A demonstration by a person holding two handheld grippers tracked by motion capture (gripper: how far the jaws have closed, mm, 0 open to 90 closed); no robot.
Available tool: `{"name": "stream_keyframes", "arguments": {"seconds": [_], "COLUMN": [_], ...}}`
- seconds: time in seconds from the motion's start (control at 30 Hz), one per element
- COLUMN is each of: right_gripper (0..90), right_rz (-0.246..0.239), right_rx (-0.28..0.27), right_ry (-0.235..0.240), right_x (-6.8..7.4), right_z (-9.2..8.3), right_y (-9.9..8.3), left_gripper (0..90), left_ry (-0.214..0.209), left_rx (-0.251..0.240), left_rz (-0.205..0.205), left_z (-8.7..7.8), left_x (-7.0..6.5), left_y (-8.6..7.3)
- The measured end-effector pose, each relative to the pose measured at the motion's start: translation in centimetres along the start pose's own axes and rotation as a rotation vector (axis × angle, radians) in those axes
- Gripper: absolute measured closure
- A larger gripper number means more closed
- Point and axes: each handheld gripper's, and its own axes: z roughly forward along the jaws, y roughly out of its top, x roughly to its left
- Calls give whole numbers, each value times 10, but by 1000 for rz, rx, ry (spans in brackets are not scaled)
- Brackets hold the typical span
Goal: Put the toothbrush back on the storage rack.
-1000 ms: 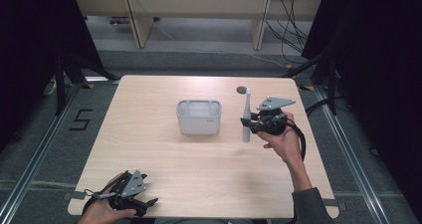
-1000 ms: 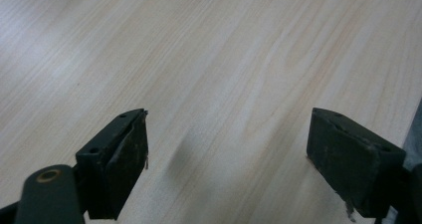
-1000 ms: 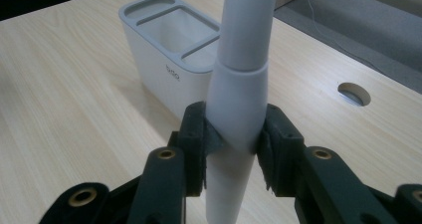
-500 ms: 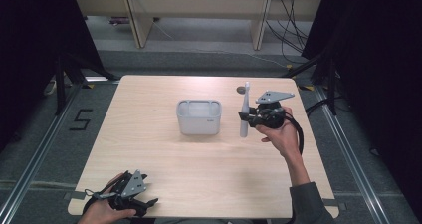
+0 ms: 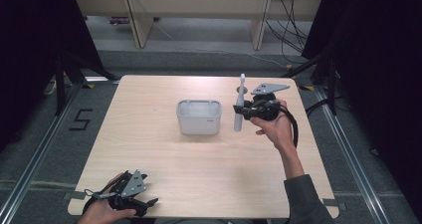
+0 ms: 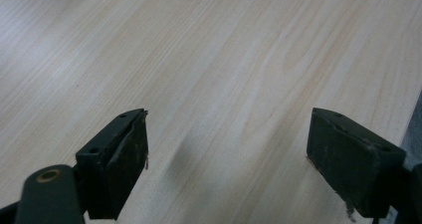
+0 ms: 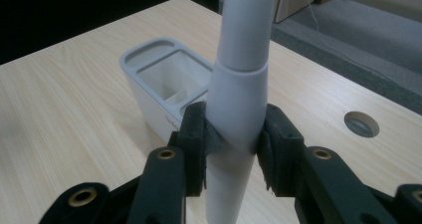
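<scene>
A white electric toothbrush (image 5: 239, 107) hangs upright over the table, head up, with my right gripper (image 5: 245, 110) shut on its body. In the right gripper view the black pads (image 7: 199, 142) squeeze the toothbrush (image 7: 240, 94) at its thick middle. Just left of it stands a grey holder box (image 5: 199, 116) with several compartments (image 7: 164, 84), open at the top. My left gripper (image 5: 130, 196) rests at the table's near left corner. Its jaws stand wide apart over bare wood, the gripper (image 6: 226, 159) holding nothing.
A round cable hole (image 5: 241, 90) is cut into the wooden table (image 5: 164, 164) behind the toothbrush, also visible as a hole (image 7: 362, 124) in the right gripper view. Shelving legs and cables lie on the floor beyond the far edge.
The right gripper has lifted the toothbrush and turned it upright, bringing it slightly closer to the grey holder. The left gripper has stayed in place.
</scene>
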Motion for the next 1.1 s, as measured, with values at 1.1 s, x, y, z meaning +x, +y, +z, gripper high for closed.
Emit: {"name": "stream_keyframes", "arguments": {"seconds": [1.1], "right_gripper": [672], "right_rz": [-4], "right_rx": [-52], "right_ry": [14], "right_x": [8], "right_z": [10], "right_y": [50], "left_gripper": [162], "left_ry": [8], "left_rx": [-3], "left_rz": [8], "left_z": [-1], "left_x": [0], "left_y": [0]}}
